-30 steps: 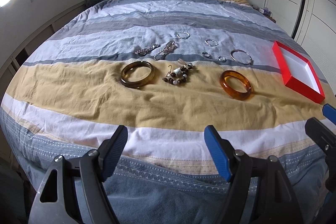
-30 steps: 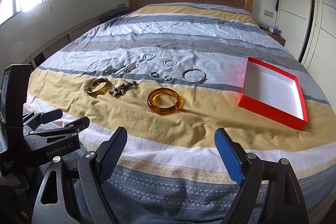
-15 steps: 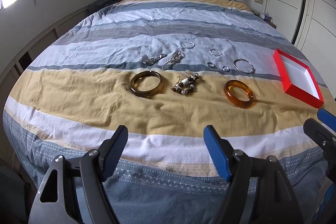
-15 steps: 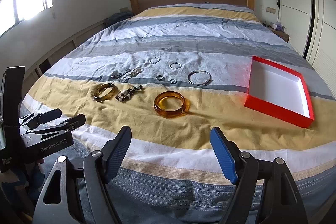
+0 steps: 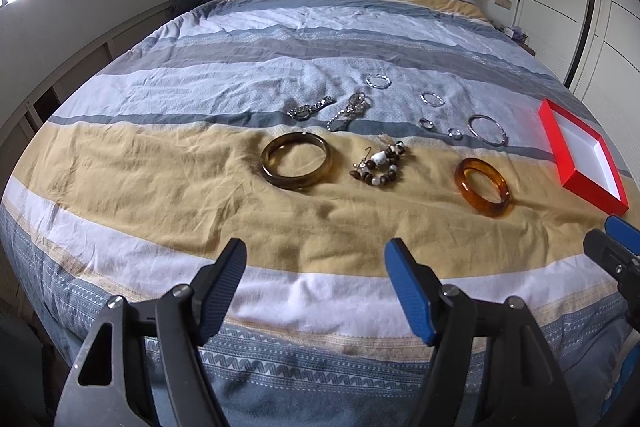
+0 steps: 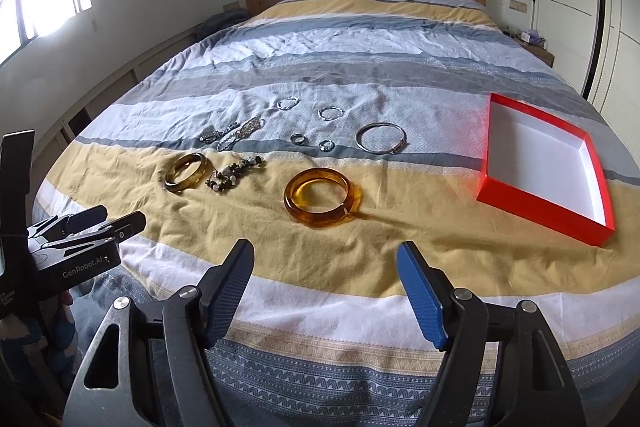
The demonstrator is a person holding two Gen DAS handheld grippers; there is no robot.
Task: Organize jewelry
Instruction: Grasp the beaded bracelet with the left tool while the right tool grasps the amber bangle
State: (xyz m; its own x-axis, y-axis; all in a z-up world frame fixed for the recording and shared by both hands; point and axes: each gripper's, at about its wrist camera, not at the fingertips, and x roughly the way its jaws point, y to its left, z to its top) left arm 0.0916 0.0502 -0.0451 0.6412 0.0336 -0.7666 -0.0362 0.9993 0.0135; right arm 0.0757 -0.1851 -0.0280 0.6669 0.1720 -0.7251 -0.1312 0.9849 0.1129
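Two open grippers above a striped bed with jewelry laid out.

The left gripper [image 5: 316, 267] and the right gripper [image 6: 326, 269] have just been closing a little, yet both stand wide with nothing between the ribbed pads; "GenRobot.AI" is printed on the left one's side. Ahead of the right fingers, well apart, lies a glossy amber bangle [image 6: 322, 202] on the yellow stripe of the wrinkled bedcover [image 6: 320, 39]; left of it are a beaded bracelet [image 6: 234, 173] and an olive bangle [image 6: 188, 172]. Farther lie small silver rings [image 6: 298, 138] and a thin silver hoop [image 6: 381, 138]. At right sits a red cardboard tray [image 6: 540, 217], white inside.

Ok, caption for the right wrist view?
Open right gripper nears amber bangle on striped bedspread, empty red box alongside.
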